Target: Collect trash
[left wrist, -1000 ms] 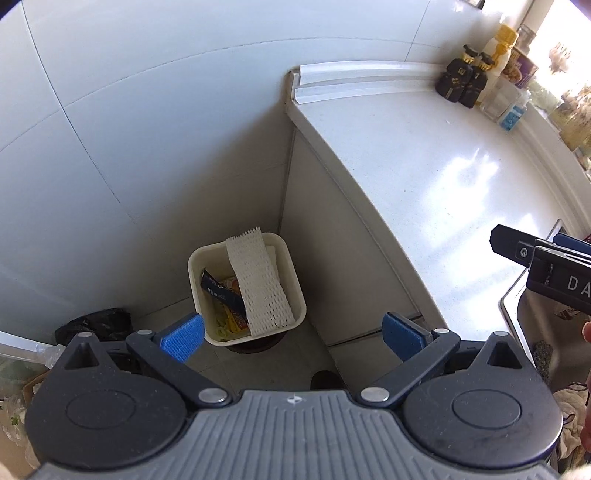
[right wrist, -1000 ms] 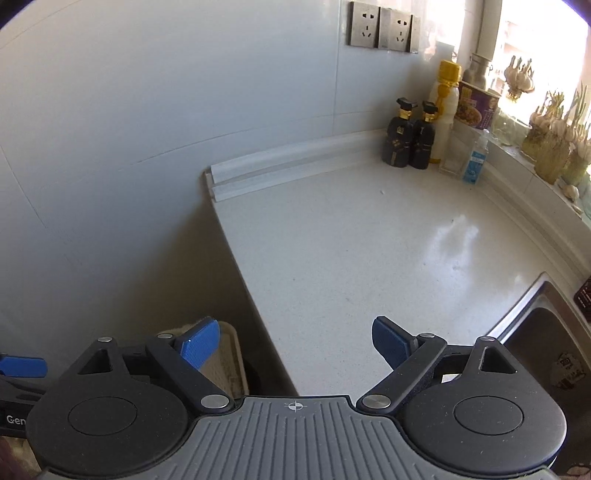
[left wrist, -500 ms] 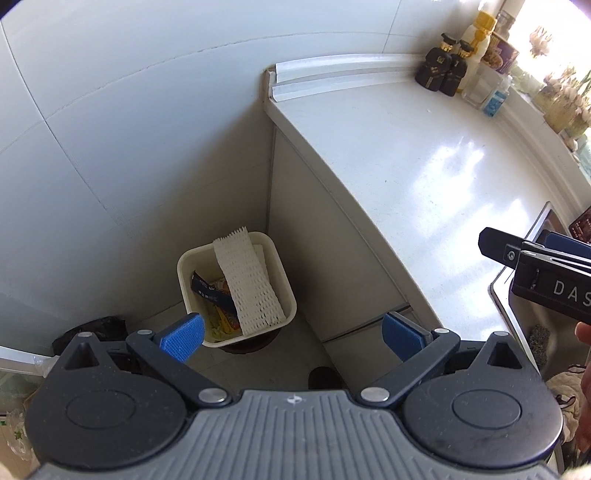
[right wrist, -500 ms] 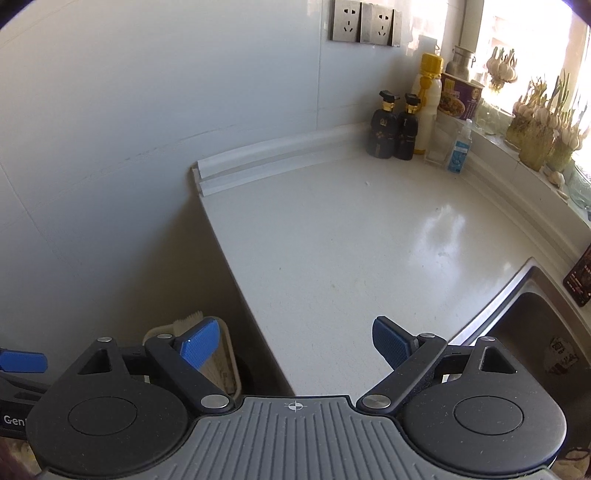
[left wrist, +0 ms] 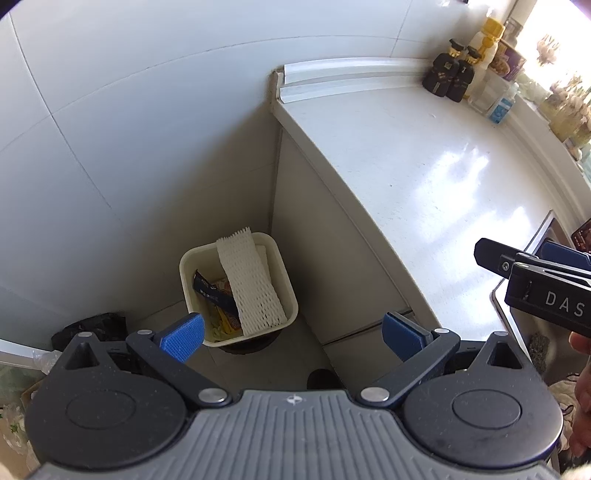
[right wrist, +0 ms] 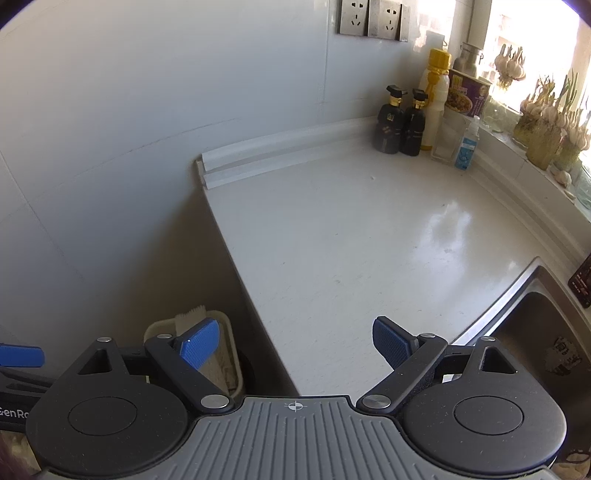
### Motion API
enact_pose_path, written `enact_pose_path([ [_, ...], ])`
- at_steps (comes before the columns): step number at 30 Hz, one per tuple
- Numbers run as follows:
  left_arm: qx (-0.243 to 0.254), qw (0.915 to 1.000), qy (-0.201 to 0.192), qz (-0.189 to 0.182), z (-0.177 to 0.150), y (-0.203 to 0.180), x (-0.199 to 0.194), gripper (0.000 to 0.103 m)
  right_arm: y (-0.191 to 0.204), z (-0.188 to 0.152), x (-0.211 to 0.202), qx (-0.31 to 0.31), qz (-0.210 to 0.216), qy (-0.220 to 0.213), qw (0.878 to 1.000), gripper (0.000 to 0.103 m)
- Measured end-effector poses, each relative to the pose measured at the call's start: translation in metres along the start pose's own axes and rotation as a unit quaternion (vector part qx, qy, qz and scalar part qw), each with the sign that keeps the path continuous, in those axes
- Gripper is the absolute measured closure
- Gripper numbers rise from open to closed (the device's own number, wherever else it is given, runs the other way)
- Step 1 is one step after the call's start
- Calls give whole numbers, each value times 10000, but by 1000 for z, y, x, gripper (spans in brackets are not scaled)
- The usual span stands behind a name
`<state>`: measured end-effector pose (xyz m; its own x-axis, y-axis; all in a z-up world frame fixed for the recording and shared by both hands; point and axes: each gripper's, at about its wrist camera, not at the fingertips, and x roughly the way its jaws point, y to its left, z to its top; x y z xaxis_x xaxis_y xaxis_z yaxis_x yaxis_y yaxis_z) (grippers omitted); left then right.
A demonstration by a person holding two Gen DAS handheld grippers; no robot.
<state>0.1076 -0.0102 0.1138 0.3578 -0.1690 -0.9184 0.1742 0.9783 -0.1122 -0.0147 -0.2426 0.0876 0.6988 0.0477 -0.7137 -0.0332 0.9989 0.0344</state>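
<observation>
Kitchen corner: pale tiled wall, white countertop filling the centre and right of both views, bare across its middle. Steel sink at lower right of the right wrist view. Far end of the counter, upper right: two dark bottles side by side, a yellow-capped white bottle just behind them, a small clear bottle with blue label, a purple-labelled tub, sprouting garlic bulbs along the window ledge. Two wall sockets at top centre.

Cream trash bin stands on the floor in the corner between wall and cabinet side, lower centre-left of the left wrist view. Inside it a white foam net sleeve lies diagonally, top end leaning over the rim; a dark blue wrapper and yellowish scraps sit left of it. Black bag on the floor at lower left, near the bin, not touching it.

Left gripper hangs above the bin, jaws spread wide, nothing between them. Right gripper over the counter's front edge, jaws likewise released and empty; it shows from the side at right edge of the left view. In the right view the bin is largely hidden behind the gripper's left finger. Part of a hand at lower right edge.
</observation>
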Motion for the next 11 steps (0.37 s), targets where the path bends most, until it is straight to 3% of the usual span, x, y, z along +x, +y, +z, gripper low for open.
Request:
enact_pose_path([
  [11, 41, 10000, 60, -42, 2, 1, 4, 0, -3, 1, 7, -45, 66, 85, 9999, 11],
])
